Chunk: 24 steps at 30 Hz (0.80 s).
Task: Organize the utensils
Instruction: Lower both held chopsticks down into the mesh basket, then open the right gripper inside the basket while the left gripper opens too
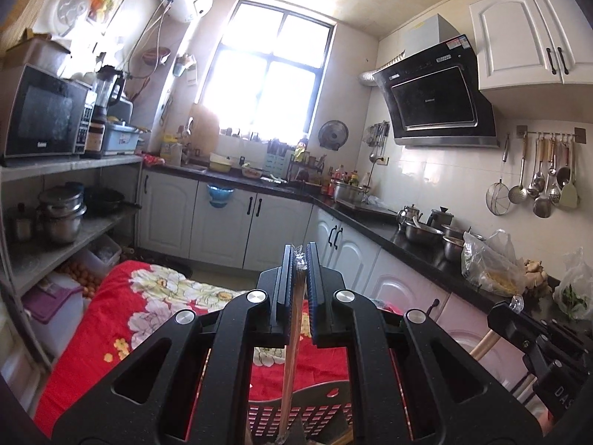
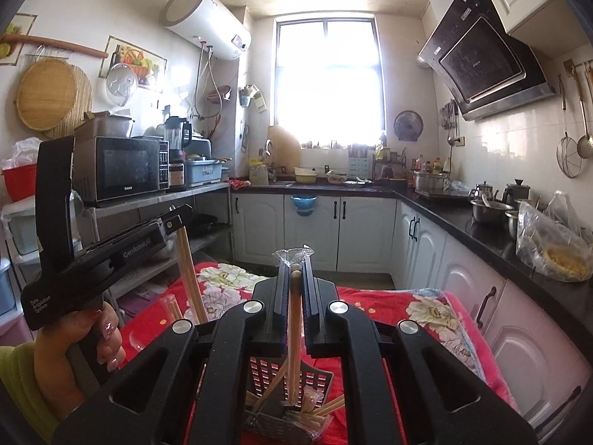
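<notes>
- Right gripper [image 2: 295,265] is clamped on plastic-wrapped wooden chopsticks [image 2: 294,337], upright over the black slotted basket [image 2: 287,378].
- Left gripper [image 1: 298,259] likewise pinches a wrapped pair [image 1: 291,352].
- Light, stiff, slippery film: probably best gripped near the top.

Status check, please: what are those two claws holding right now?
Left gripper shut on plastic-wrapped wooden chopsticks. Right gripper shut on wooden utensil handle. Both above dark slotted utensil basket. Nothing blocking.
</notes>
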### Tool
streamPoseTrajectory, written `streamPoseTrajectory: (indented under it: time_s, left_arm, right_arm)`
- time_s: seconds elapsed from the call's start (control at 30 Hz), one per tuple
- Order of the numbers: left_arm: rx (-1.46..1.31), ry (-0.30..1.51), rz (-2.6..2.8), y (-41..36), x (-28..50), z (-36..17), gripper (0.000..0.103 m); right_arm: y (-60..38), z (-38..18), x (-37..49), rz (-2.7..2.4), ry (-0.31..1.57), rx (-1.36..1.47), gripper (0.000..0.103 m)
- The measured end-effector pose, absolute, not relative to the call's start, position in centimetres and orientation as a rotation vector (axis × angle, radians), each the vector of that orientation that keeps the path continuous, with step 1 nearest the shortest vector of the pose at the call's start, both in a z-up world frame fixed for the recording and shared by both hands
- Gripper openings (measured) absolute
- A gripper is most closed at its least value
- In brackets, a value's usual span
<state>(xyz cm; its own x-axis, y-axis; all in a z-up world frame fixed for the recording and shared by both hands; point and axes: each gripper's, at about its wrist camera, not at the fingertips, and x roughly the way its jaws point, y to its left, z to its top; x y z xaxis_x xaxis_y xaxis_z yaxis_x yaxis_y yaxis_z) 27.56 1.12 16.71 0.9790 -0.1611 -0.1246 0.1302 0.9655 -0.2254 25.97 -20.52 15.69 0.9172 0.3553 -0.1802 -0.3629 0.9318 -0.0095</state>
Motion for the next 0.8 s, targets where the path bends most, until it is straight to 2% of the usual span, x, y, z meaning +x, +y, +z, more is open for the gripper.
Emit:
streamPoseTrajectory:
  time_s: [0.8]
  left_arm:
    - [-0.248,0.276,-0.161,1.5,27.7,11.2,0.004]
  right_arm:
    - [-20.2,11.1,27.2,0.422,0.324,0.021,0.007]
